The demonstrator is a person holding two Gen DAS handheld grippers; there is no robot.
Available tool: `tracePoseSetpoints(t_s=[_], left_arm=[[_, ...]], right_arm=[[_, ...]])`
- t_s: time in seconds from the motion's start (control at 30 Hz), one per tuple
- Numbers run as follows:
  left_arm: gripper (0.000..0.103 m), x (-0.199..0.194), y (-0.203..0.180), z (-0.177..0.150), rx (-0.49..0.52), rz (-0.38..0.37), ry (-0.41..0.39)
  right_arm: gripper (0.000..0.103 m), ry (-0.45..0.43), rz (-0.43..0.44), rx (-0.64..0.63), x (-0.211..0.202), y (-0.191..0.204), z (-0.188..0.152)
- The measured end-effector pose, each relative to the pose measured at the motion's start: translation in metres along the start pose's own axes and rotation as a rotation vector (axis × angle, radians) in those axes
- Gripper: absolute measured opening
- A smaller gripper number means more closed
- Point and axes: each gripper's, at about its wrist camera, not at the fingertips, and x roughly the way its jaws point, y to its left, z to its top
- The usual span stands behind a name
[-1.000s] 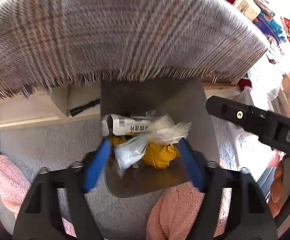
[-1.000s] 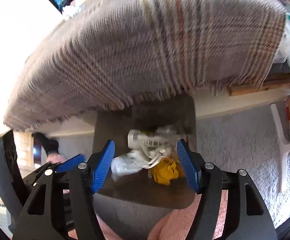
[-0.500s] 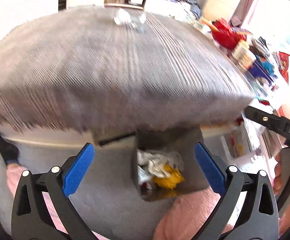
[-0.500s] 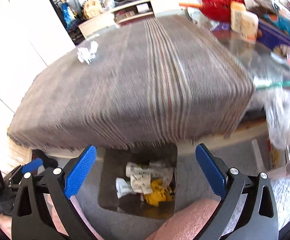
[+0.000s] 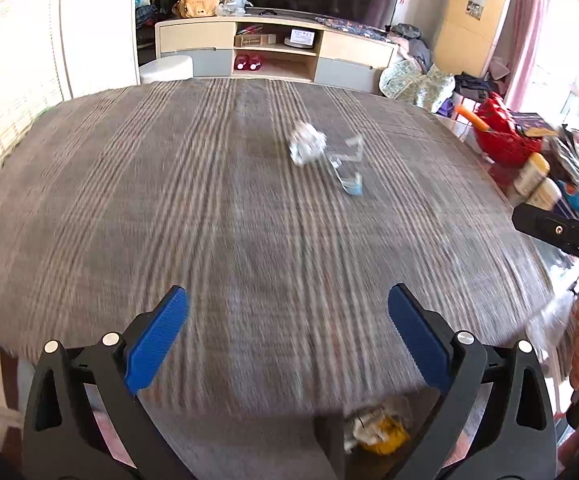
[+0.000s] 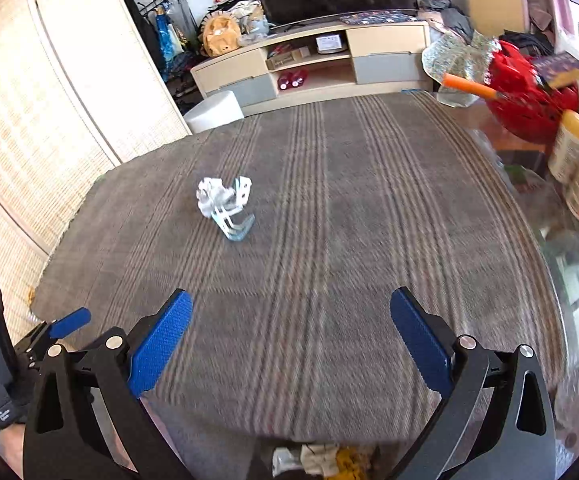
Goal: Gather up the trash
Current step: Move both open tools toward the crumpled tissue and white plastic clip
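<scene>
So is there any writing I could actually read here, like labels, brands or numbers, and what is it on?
Nothing can be read for certain.
White print on the black handle, lower left of the right wrist view: too small.
Paper label on the tall yellow cabinet: too small.
Front of the white box on the TV-stand shelf: too small.
Labels on the bottles: blurred.

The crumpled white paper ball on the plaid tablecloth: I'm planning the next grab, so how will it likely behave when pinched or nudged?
The crumpled paper ball looks loosely wadded, so it is probably very light and should squash between the fingers. On the cloth-covered table a nudge would likely scoot or tumble it, not roll it far. A flimsy wrapper lies against it and may shift too.
</scene>
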Motion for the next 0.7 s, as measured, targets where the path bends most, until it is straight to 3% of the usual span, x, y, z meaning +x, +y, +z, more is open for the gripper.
tracePoseSetpoints(t_s=[0.3,0.47,0.6,0.7], left_arm=[[0.095,0.045,0.010,0.055,-0.011,0.002,0.007],[0.091,0.067,0.018,0.072,-0.044,0.003,0.045],[0.091,0.075,0.020,0.083,-0.040,0.010,0.045],[0.091,0.078,0.019,0.090,-0.026,0.019,0.041]], right_arm=[[0.096,0.061,0.035,0.041,0.073,0.013,0.047],[0.054,0.140,0.091,0.067,0.116,0.022,0.070],[0.049,0.159,0.061,0.037,0.138,0.036,0.083],[0.040,0.194,0.102,0.063,0.153,0.037,0.084]])
